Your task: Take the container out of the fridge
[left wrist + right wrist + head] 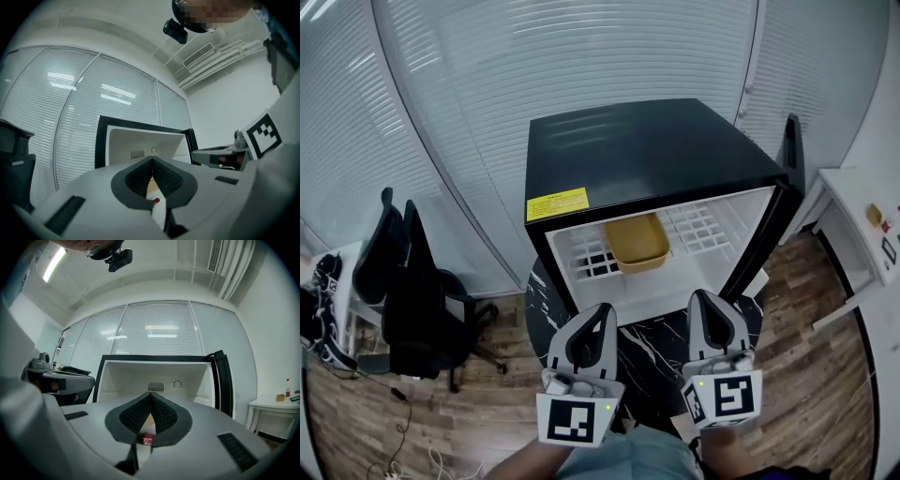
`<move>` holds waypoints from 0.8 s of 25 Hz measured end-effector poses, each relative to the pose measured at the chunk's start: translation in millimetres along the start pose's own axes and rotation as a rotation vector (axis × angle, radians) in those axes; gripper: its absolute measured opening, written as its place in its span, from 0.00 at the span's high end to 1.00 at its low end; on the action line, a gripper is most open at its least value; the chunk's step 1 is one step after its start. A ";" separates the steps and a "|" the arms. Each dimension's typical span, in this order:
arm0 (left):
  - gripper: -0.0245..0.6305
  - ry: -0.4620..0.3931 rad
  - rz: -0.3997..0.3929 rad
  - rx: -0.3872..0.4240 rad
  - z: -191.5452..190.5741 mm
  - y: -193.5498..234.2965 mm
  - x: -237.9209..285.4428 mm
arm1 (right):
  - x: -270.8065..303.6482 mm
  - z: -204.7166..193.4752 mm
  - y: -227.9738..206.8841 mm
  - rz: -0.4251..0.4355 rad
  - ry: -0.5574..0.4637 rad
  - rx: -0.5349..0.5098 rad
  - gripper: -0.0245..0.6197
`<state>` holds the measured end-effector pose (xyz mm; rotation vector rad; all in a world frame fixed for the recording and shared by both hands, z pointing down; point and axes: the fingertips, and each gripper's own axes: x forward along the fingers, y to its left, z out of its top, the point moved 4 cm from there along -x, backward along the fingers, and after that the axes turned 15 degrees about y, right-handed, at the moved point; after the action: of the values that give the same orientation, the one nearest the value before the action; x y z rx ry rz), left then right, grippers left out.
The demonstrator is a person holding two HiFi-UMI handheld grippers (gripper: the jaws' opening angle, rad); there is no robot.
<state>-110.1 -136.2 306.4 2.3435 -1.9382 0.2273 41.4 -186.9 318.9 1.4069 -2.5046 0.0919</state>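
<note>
Nearest the head camera, two hand-held claws point at an open fridge. The left claw has its jaws pressed together and holds nothing. The left gripper view confirms it: the ribbed dark pads meet at the tip, with nothing between them. The right claw is likewise closed and empty, and its own view shows the right claw with pads touching at the tip. Each claw carries a white marker cube, the left one and the right one, at the bottom of the head view.

The container is a shallow tan tub. It sits inside the fridge on the white wire shelf, at about the middle of the shelf's width. Both claws are outside the fridge, in front of its opening and apart from the container.

The fridge is small and black with a white interior. A yellow sticker sits on the fridge's front upper edge, on the left. Its door stands open on the fridge's right side. Below the fridge's open front shows a dark marbled bench with white veins. A black office chair stands left of the fridge on the wooden floor. A white bench with a few small items stands to the fridge's right. Behind the fridge, pale slatted blinds cover curved glass walls.
</note>
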 end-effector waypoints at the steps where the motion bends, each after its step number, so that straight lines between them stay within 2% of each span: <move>1: 0.94 0.007 0.002 -0.003 -1.7 1.2 3.2 | 4.8 0.3 -2.2 0.001 0.000 0.001 0.94; 11: 0.94 0.064 0.045 -0.057 -13.8 13.9 43.2 | 54.2 4.6 -26.8 0.027 0.032 -0.009 0.94; 20: 0.94 0.087 0.125 -0.090 -12.3 17.5 73.6 | 98.9 14.0 -44.4 0.111 0.052 -0.033 0.93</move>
<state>-114.6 -208.7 330.8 2.1236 -2.0106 0.2416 27.4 -294.9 328.0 1.2371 -2.5285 0.1068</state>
